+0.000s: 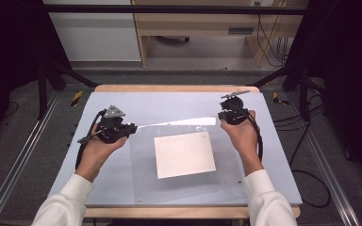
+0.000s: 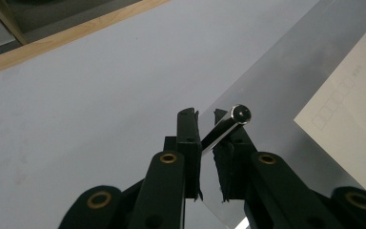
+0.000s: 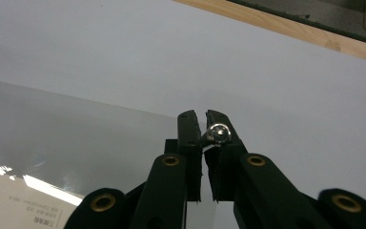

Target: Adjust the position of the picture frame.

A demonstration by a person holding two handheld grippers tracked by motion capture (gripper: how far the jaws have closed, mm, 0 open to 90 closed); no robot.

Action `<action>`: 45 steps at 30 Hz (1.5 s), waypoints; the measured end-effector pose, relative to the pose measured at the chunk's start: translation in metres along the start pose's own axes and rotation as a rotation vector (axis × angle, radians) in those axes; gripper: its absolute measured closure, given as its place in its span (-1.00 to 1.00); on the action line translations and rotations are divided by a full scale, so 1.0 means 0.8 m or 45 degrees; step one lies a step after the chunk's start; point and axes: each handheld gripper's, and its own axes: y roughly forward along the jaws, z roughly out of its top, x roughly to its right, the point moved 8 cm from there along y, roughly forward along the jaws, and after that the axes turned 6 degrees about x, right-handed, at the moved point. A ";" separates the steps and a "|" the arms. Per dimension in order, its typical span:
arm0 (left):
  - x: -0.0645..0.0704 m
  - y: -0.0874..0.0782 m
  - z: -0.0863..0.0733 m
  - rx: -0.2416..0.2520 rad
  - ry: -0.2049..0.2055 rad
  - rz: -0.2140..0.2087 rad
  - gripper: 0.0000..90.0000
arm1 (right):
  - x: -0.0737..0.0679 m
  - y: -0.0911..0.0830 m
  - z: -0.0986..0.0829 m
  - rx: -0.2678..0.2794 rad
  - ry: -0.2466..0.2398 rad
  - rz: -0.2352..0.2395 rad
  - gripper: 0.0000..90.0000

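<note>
— Left gripper: how do its jaws stand?
— Pressed on the corner of a clear sheet, right by a shiny metal post fixed there. Right gripper pinches the sheet's other far corner, beside its own metal stud.
— Where does the sheet lie?
— Between the two grippers its far edge is lifted; the near edge rests on the table toward the person. Under it, nearer the person than both grippers, lies a white paper.
— And beneath?
— A pale blue-grey tabletop with a wooden edge. Beyond the grippers: grey floor, black frame bars, a wooden cabinet, loose cables to the right.
</note>
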 end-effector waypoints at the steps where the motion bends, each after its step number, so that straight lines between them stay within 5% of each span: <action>1: -0.001 -0.001 0.001 -0.003 0.005 -0.001 0.78 | 0.000 -0.001 0.000 0.001 -0.002 -0.002 0.90; 8: -0.012 0.009 -0.004 -0.043 0.020 -0.029 0.79 | -0.007 -0.002 -0.010 -0.014 0.013 -0.007 0.90; 15: -0.036 0.040 -0.026 -0.121 0.012 -0.069 0.79 | -0.019 0.025 -0.042 -0.096 0.031 -0.019 0.90; 25: -0.067 0.081 -0.046 -0.146 -0.074 -0.056 0.78 | -0.027 0.065 -0.061 -0.139 0.024 -0.003 0.90; 31: -0.070 0.097 -0.057 -0.150 -0.113 -0.052 0.80 | -0.024 0.073 -0.066 -0.150 0.008 -0.003 0.90; 35: -0.068 0.100 -0.058 -0.159 -0.084 -0.016 0.81 | -0.022 0.077 -0.070 -0.145 0.020 0.002 0.90; 45: -0.066 0.114 -0.068 -0.149 -0.113 0.042 0.84 | -0.017 0.089 -0.080 -0.135 0.035 0.024 0.90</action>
